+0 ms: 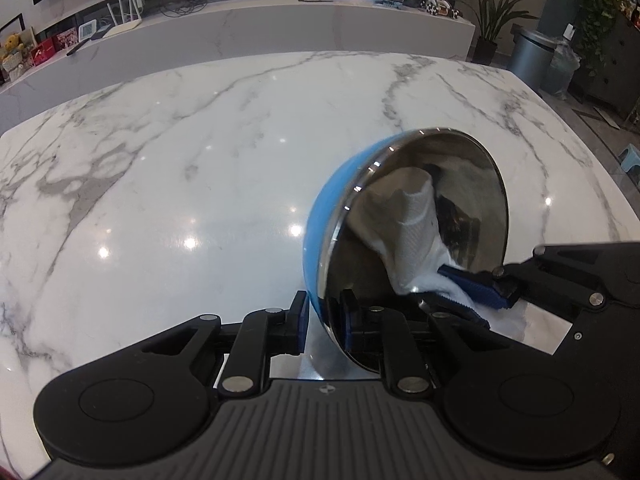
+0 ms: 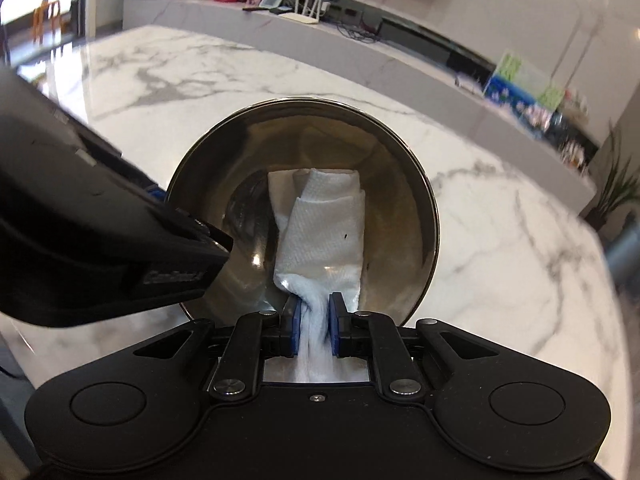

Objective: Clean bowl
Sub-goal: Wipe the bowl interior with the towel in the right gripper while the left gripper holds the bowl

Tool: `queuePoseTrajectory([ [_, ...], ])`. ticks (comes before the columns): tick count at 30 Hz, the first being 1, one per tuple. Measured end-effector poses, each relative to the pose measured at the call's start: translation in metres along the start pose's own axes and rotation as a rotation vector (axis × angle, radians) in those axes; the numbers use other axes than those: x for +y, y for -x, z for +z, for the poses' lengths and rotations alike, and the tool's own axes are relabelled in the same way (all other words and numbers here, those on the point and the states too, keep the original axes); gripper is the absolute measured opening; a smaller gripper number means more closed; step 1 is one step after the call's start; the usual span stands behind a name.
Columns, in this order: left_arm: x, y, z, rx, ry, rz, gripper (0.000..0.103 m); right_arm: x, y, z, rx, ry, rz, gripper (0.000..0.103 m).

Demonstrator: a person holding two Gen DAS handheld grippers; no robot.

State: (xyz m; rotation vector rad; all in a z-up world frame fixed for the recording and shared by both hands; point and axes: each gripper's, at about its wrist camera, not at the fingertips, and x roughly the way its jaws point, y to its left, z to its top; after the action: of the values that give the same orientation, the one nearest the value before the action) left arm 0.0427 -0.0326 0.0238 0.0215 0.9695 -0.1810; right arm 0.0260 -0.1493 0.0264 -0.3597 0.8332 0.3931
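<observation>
A white marble desk [image 1: 200, 168] with grey veins fills most of both views, with a long pale ledge [image 1: 280, 12] behind it carrying boxes, a white router and pictures, and potted plants [image 1: 492, 12] beside a grey bin [image 1: 528, 52] off to one side. Over the desk the bowl [image 1: 320, 216], blue outside and shiny steel inside, is tipped up on edge so its opening faces sideways. The left gripper [image 1: 325, 322] has its fingers clamped on the bowl's rim at the lower edge, one blue pad on the outer wall and the other inside. The right gripper [image 2: 314, 330] points into the opening, and its fingers are pinched together on a bunched end of a white paper towel [image 2: 320, 224]. The rest of the towel lies folded and pressed against the steel inner wall, reaching from near the rim toward the middle of the bowl. In the right wrist view the black body of the left gripper crosses the left side, meeting the bowl at its rim
</observation>
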Motion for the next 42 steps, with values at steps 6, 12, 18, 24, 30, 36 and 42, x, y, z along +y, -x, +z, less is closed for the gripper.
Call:
queuePoseTrajectory([
  [6,0.002,-0.004,0.003,0.006,0.027,-0.038,0.024,-0.03,0.003,-0.002,0.019,-0.203,0.119,0.012],
  [12,0.004,-0.009,0.001,0.02,0.046,-0.064,0.021,-0.042,0.002,-0.005,0.021,-0.312,0.207,0.012],
  [18,0.003,-0.009,0.003,0.04,0.026,-0.05,0.016,-0.032,0.007,0.001,0.011,-0.23,0.158,0.01],
  [24,0.004,-0.007,0.005,0.045,0.009,-0.033,0.016,-0.028,0.005,0.005,0.005,-0.174,0.096,0.009],
  [30,-0.002,-0.006,0.005,0.035,-0.033,-0.002,0.015,-0.017,0.003,0.007,-0.03,-0.073,-0.012,0.008],
  [36,0.002,-0.005,0.006,0.025,-0.01,-0.011,0.015,-0.008,-0.003,0.004,-0.046,-0.031,-0.03,0.009],
  [42,0.01,-0.005,0.008,0.006,0.037,-0.045,0.02,-0.024,-0.008,-0.002,-0.038,-0.169,0.073,0.01],
])
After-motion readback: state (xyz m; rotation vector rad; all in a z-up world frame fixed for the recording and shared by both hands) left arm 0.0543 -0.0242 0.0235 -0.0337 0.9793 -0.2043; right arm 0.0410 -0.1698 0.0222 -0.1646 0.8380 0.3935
